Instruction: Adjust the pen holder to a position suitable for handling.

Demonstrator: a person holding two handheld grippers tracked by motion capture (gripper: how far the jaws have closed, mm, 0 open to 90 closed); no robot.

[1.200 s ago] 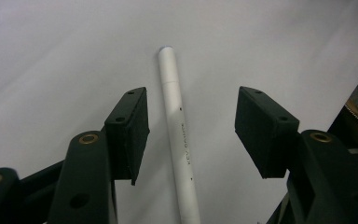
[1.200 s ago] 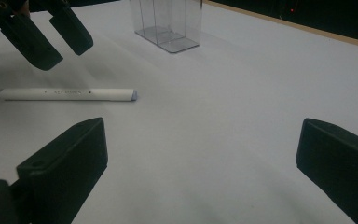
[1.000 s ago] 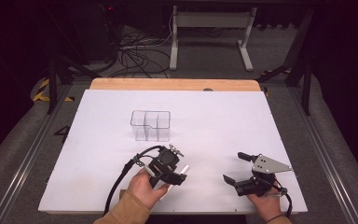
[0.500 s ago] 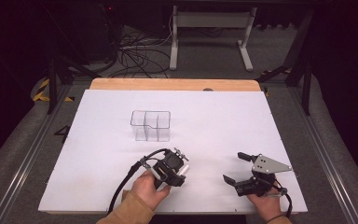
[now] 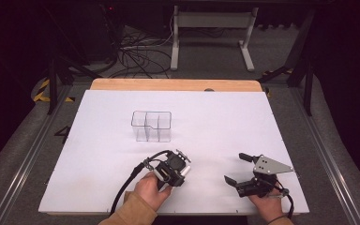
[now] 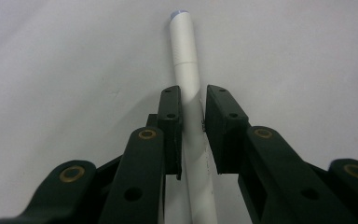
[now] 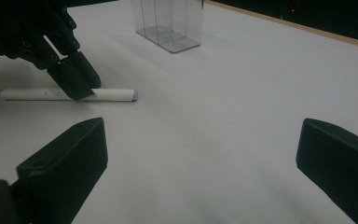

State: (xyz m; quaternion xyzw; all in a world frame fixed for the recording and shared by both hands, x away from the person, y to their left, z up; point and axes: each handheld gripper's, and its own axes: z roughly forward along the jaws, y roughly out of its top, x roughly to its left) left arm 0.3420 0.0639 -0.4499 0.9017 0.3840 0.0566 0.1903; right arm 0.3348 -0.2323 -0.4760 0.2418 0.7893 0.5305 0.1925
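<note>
Left tool [image 6: 192,109] is down on the white worktop [image 5: 225,122], jaws straddling a white marker [image 6: 189,79] lying flat, pads just beside the barrel; can't tell if clamped. Right tool [image 5: 238,168] rests near the front right, jaws wide apart, holding nothing. Clear divided container [image 5: 152,125] sits mid-worktop, well apart from both.

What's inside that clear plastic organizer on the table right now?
The clear organizer looks empty: its compartments show just bare walls and floor in the right gripper view. Nothing covers them.
</note>
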